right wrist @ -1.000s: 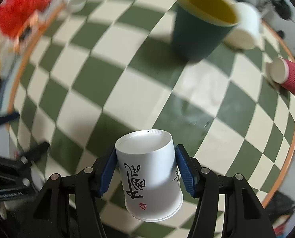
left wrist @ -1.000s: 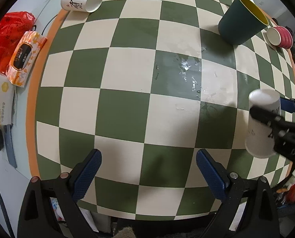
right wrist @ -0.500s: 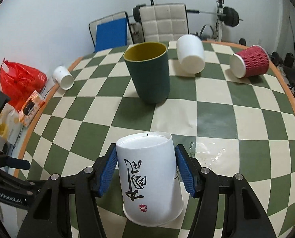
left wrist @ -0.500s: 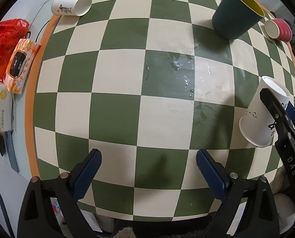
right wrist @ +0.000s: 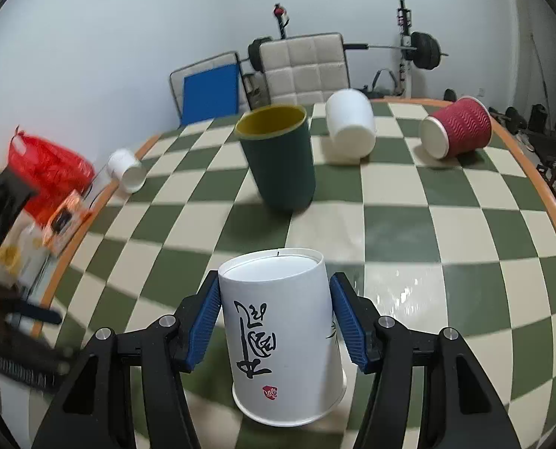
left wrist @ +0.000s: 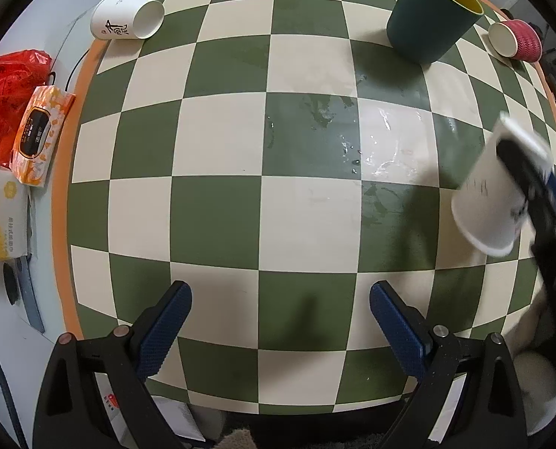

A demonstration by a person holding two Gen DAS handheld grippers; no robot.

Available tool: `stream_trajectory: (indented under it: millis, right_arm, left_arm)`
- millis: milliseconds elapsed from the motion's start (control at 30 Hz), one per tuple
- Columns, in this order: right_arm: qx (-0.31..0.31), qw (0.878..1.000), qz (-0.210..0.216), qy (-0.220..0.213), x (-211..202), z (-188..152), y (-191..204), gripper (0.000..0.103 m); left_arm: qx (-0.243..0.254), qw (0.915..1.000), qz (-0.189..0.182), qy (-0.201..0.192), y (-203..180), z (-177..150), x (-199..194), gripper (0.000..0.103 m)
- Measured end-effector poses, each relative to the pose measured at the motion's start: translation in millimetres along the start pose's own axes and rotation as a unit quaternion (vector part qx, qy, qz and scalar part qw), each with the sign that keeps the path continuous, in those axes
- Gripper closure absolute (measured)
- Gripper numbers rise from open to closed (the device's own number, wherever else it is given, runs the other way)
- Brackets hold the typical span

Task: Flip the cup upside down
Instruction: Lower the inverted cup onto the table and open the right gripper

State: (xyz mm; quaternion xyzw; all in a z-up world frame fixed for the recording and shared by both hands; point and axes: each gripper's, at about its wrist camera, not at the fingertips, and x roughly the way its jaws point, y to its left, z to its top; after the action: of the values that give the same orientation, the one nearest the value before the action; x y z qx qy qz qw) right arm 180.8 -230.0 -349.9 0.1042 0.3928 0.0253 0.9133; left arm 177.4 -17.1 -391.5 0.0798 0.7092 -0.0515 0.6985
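Now that the right gripper has rotated from a forward-pitched attitude a second ago to a near-level one, I read the white paper cup with black calligraphy and a red seal as inverted: its closed base faces up and away from the gripper, and its open rim faces down toward the green-and-cream checkered round table. The flip itself therefore appears largely complete; what remains, in my judgement, is lowering the rim onto the table and releasing.

Right gripper state: the two blue-padded fingers are closed against opposite sides of the cup wall, gripping it at mid-height. In the left wrist view the cup hangs tilted, rim lower, and appears clear of the table surface; motion blur prevents me from confirming the gap.

Left gripper state: fingers spread wide, holding nothing, hovering above the table's near edge, unchanged over the last second.

Ahead of the right gripper stands a dark green cup with yellow interior, upright. Beyond it to the right lie a plain white cup and a red ribbed paper cup, both on their sides. A wet patch sits just ahead and right of the held cup.
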Motion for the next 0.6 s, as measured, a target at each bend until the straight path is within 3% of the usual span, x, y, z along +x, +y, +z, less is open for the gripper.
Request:
stream_trajectory:
  millis: [133, 333, 600]
  right_arm:
    - [0.008, 0.999, -0.006, -0.033, 8, 4, 0, 0.042]
    - [-0.010, 0.999, -0.006, -0.038, 10, -11, 2, 0.041]
    - [-0.012, 1.000, -0.006, -0.009, -3, -27, -2, 0.041]
  left_arm:
    - [-0.001, 1.0000, 0.002, 0.002, 1, 0, 2, 0.005]
    - [0.004, 1.0000, -0.002, 0.000, -2, -1, 2, 0.005]
    - [0.003, 0.9999, -0.009, -0.006, -4, 0, -4, 0.005]
